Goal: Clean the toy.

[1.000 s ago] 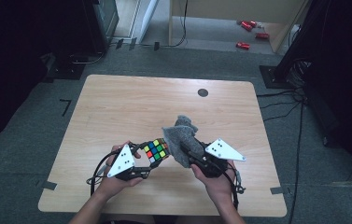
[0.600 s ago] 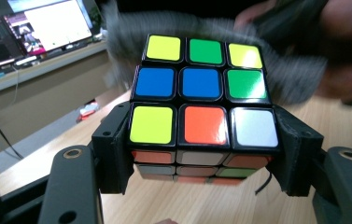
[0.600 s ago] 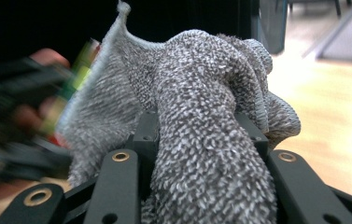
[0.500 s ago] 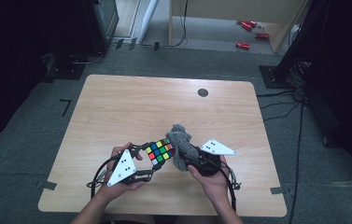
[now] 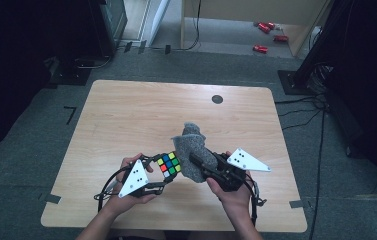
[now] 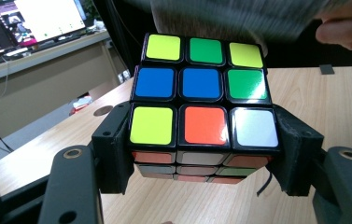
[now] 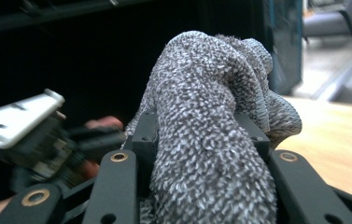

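A scrambled puzzle cube is clamped between the jaws of my left gripper, held above the near part of the wooden table. Its top face shows yellow, green, blue, orange and white squares. A bunched grey cloth sits gripped in my right gripper, pressed against the cube's right side. In the left gripper view the cloth hangs blurred just behind the cube. In the right gripper view the left gripper shows at the left, blurred.
A small dark round hole marks the table's far side. Red items lie on the floor beyond the table, near a wooden desk. Cables trail on the floor at the right. A lit monitor stands on a desk.
The right gripper with the cloth shifted left against the cube, then drew slightly back up; the cloth changed shape. The left gripper with the cube stayed about where it was.
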`<act>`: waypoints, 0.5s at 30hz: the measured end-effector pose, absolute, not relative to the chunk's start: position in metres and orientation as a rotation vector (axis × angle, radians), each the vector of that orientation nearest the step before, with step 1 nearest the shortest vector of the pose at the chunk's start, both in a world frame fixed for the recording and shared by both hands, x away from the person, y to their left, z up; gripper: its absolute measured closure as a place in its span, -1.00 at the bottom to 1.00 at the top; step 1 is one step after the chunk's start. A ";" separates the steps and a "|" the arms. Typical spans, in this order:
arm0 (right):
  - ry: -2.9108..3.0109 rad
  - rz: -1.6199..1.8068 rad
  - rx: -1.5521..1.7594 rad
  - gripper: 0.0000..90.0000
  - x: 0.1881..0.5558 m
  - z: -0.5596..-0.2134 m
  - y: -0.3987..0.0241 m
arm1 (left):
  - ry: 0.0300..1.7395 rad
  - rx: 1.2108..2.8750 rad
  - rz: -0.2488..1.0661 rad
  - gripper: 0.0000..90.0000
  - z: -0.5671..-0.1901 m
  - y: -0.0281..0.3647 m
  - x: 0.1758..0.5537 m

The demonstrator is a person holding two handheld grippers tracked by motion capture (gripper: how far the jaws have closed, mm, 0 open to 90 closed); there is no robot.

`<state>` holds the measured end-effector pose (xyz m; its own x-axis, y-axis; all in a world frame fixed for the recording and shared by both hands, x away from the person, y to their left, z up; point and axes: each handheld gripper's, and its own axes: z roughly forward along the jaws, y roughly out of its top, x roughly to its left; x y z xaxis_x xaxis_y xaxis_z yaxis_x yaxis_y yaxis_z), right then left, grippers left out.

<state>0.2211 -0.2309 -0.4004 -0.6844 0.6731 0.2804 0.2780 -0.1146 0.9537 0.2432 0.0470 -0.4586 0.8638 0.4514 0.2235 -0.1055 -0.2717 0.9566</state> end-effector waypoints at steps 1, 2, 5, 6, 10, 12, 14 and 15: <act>1.848 1.891 1.037 0.36 0.219 -0.399 -0.230 | 0.263 1.767 0.540 -0.23 -0.458 0.047 0.243; 1.857 1.893 1.027 0.36 0.218 -0.399 -0.229 | 0.263 1.759 0.532 -0.23 -0.457 0.047 0.243; 1.919 1.856 1.057 0.36 0.223 -0.410 -0.224 | 0.254 1.739 0.511 -0.23 -0.453 0.047 0.241; 1.939 1.849 1.072 0.36 0.225 -0.416 -0.222 | 0.250 1.742 0.513 -0.23 -0.452 0.047 0.240; 1.965 1.871 1.133 0.36 0.235 -0.432 -0.222 | 0.264 1.766 0.514 -0.23 -0.454 0.050 0.242; 1.987 1.834 1.165 0.36 0.239 -0.437 -0.223 | 0.269 1.764 0.507 -0.23 -0.454 0.050 0.243; 2.012 1.801 1.216 0.36 0.243 -0.444 -0.225 | 0.270 1.762 0.511 -0.23 -0.453 0.050 0.243; 2.025 1.784 1.229 0.36 0.245 -0.447 -0.226 | 0.272 1.755 0.507 -0.23 -0.452 0.051 0.243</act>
